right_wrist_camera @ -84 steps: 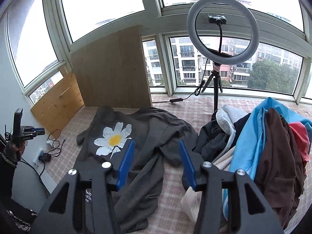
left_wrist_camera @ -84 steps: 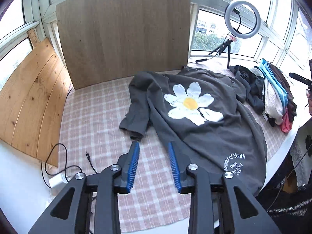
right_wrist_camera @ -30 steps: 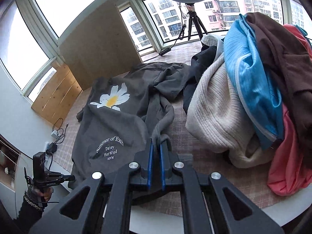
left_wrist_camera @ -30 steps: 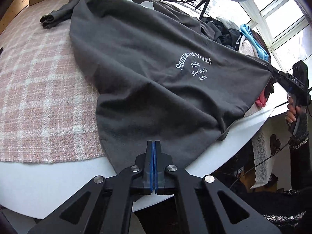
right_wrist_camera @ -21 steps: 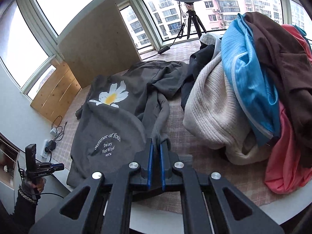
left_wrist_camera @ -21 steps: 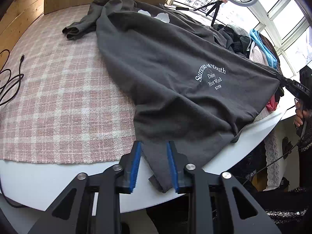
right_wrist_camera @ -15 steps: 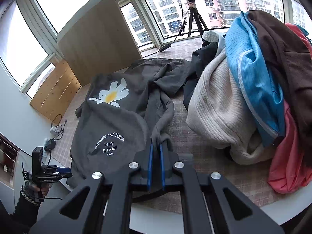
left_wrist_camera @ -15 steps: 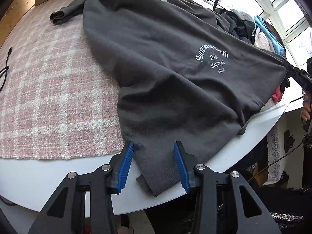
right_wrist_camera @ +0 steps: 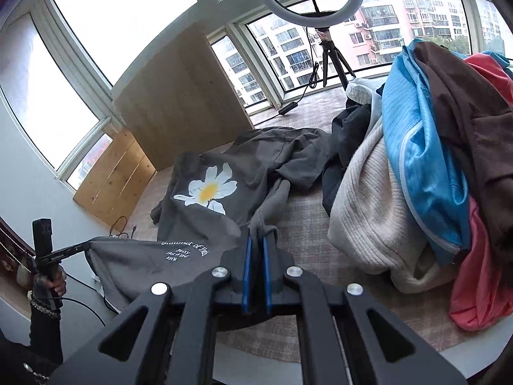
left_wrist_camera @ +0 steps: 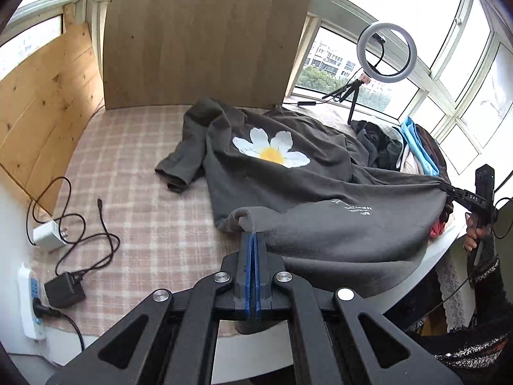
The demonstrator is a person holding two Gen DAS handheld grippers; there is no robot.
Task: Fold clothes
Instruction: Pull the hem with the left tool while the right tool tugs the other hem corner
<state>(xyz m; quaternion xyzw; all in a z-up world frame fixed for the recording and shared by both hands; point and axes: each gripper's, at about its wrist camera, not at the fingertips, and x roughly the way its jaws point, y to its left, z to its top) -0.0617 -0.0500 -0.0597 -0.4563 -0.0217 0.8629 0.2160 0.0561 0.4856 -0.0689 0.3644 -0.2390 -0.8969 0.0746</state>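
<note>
A dark grey sweatshirt (left_wrist_camera: 304, 173) with a white daisy print (left_wrist_camera: 271, 152) lies on the pink checked cloth (left_wrist_camera: 134, 166). My left gripper (left_wrist_camera: 255, 235) is shut on its hem corner near the table's front edge. My right gripper (right_wrist_camera: 256, 240) is shut on the other hem corner and shows far right in the left wrist view (left_wrist_camera: 449, 191). The hem is lifted and stretched between both grippers. The sweatshirt (right_wrist_camera: 224, 179) also shows in the right wrist view, with white lettering (right_wrist_camera: 186, 250) upside down.
A pile of clothes (right_wrist_camera: 433, 166) in cream, blue, brown and coral sits to the right. A ring light on a tripod (left_wrist_camera: 386, 53) stands at the back. A charger, cables (left_wrist_camera: 73, 224) and a power strip (left_wrist_camera: 30, 301) lie at the left. Wooden boards (left_wrist_camera: 198, 38) line the back.
My left gripper was open around the hem half a second ago; it has closed on the hem corner and lifted it. The right gripper has stayed shut on its corner.
</note>
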